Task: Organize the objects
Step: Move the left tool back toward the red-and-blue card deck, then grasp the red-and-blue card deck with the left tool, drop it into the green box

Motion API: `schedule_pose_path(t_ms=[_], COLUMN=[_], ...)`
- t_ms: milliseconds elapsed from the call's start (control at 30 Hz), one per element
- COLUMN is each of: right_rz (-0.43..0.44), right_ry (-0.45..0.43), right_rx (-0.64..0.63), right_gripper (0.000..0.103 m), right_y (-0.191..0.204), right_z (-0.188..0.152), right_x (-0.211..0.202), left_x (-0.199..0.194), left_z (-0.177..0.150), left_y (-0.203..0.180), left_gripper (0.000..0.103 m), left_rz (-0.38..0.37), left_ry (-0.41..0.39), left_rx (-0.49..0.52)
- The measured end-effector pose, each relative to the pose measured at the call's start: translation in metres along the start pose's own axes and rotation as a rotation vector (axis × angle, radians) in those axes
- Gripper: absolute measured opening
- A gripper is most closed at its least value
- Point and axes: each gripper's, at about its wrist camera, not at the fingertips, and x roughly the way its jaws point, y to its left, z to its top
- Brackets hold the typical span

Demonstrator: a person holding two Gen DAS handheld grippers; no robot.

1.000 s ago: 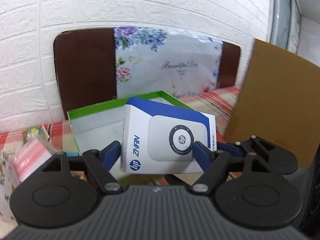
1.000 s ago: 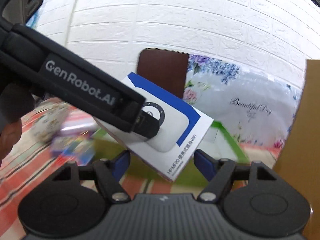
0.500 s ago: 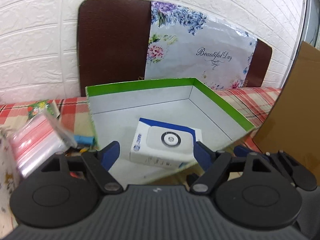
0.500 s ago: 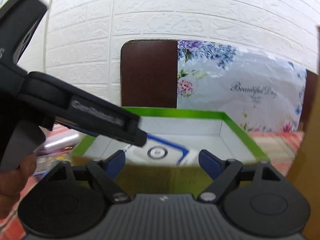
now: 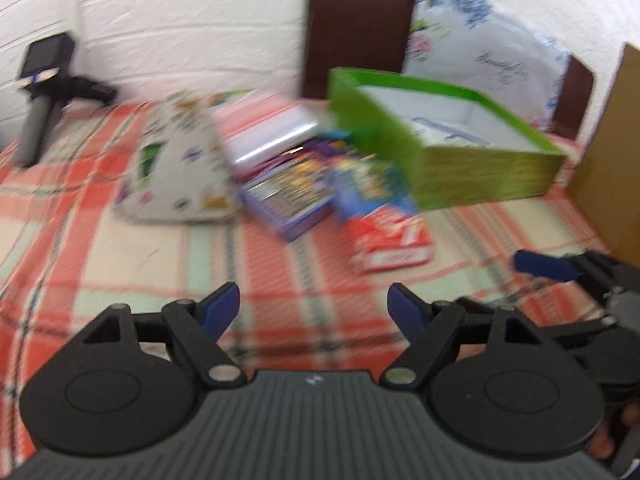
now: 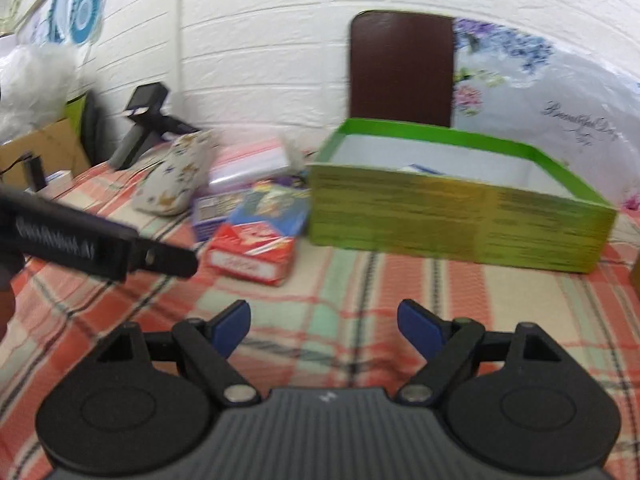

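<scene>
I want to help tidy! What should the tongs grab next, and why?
Probably the left tongs should reach for the red packet. Both tongs are open and empty, the packet lies nearest on the checked cloth, and the green box has room.

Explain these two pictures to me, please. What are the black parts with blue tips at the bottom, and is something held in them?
A person holds a two-finger grabbing tool in each hand, each carrying a camera that looks forward along its fingers. One picture comes from the left gripper, the other from the right gripper. Both stand open and hold nothing. On the checked tablecloth stands a green box with a white and blue carton inside. Beside it lie a red pack, colourful packets and a patterned pouch. The pictures are blurred.
</scene>
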Motion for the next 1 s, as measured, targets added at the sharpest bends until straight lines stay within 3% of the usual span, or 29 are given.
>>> schedule_pose_path(t_ms=[100,200,333,400,600,700,733,900,1000], right_rz=[0.011,0.033,0.016,0.013,0.001,-0.002,-0.003,0.024,0.082], right_ry=[0.020,0.037,0.048,0.040,0.058,0.089,0.086,0.081,0.075], right_rx=[-0.036,-0.046,-0.046,-0.026,-0.011,0.001,-0.004,-0.058,-0.109], right_gripper=[0.084,0.084,0.086,0.092,0.093,0.080,0.064,0.062,0.062], right_y=[0.015,0.028,0.039,0.042,0.055,0.053,0.052,0.056,0.064], right_z=[0.000,0.005,0.017,0.024,0.044,0.046,0.046,0.033,0.014], right_x=[0.004,0.010,0.024,0.031,0.066,0.081,0.080,0.058,0.028], left_x=[0.006,0.006,0.007,0.006,0.005,0.005,0.005,0.006,0.006], left_z=[-0.012,-0.016,-0.018,-0.019,-0.025,-0.026,-0.026,-0.026,-0.026], left_y=[0.024,0.037,0.050,0.053,0.054,0.053,0.053,0.050,0.050], left_gripper=[0.082,0.083,0.085,0.085,0.087,0.087,0.087,0.089,0.089], left_rz=[0.119,0.174,0.188,0.185,0.189,0.194,0.190,0.199,0.194], left_ry=[0.008,-0.023,-0.054,-0.060,-0.090,-0.098,-0.098,-0.100,-0.097], left_rx=[-0.028,-0.030,-0.052,-0.051,-0.036,-0.030,-0.029,-0.022,-0.024])
